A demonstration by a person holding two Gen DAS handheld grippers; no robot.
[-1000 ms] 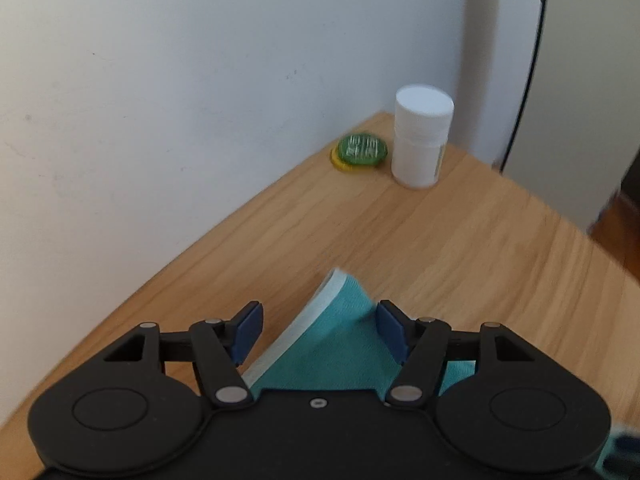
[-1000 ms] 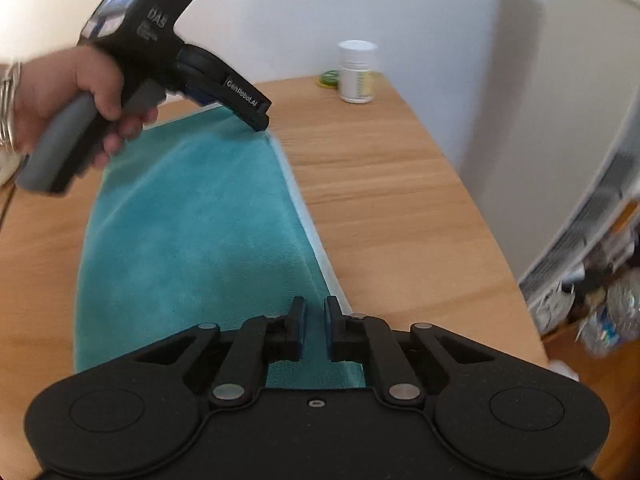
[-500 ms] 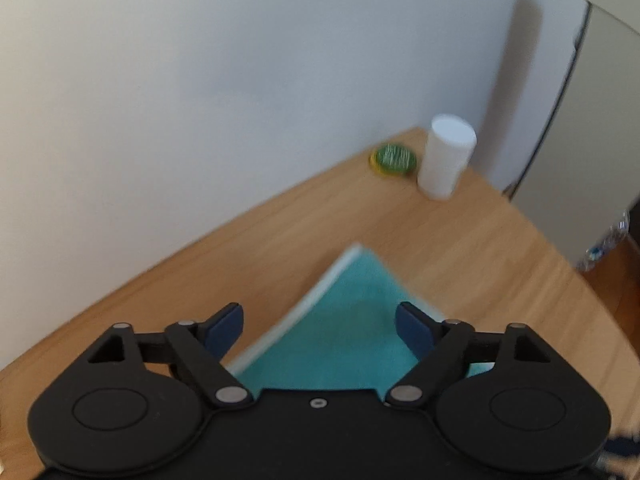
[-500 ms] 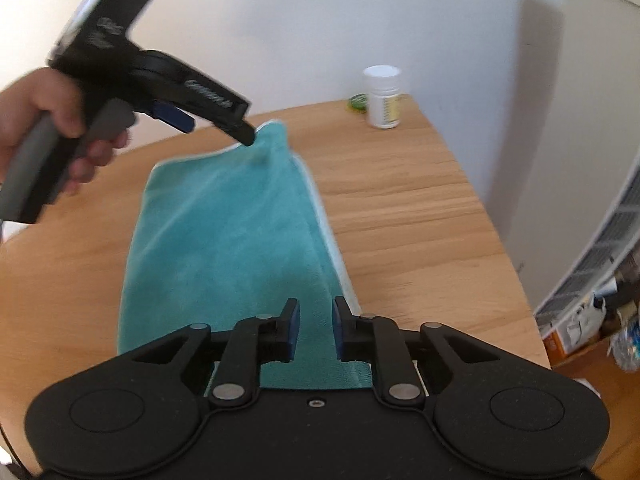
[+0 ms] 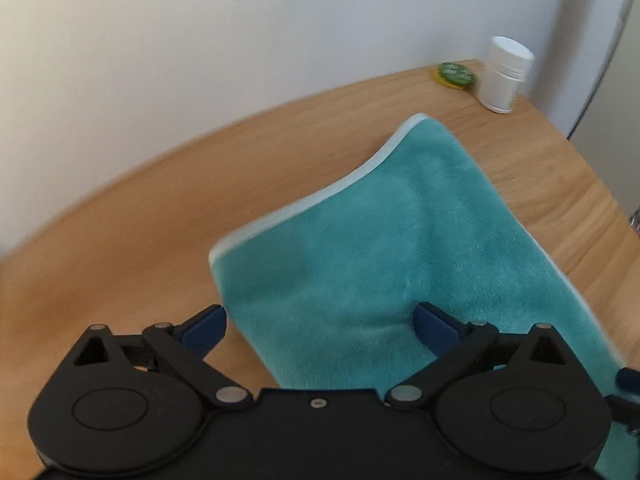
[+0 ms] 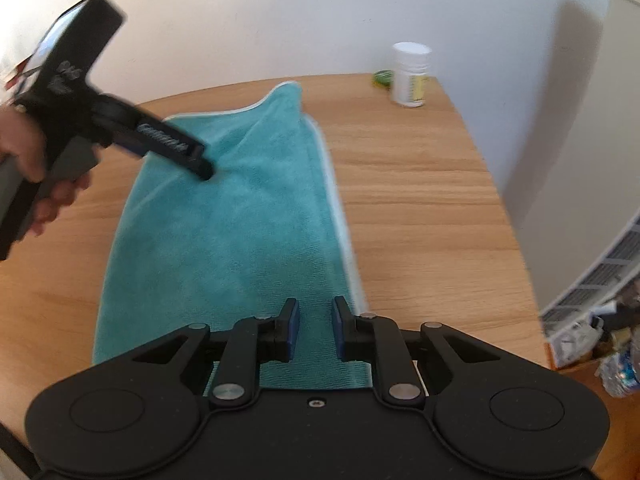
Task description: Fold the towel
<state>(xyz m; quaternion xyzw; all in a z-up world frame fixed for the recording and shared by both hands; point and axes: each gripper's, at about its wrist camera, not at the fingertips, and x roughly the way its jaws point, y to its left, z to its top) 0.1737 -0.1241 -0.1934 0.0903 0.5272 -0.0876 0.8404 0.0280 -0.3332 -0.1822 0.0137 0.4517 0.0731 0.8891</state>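
On wood — teal towel, pale-edged, folded.

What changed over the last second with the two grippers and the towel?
The left gripper opened wider and pulled back from the far corner of the towel, which now lies released and slightly peaked. The right gripper, nearly shut before, opened over the near edge. The white bottle and green lid stayed put on the table.
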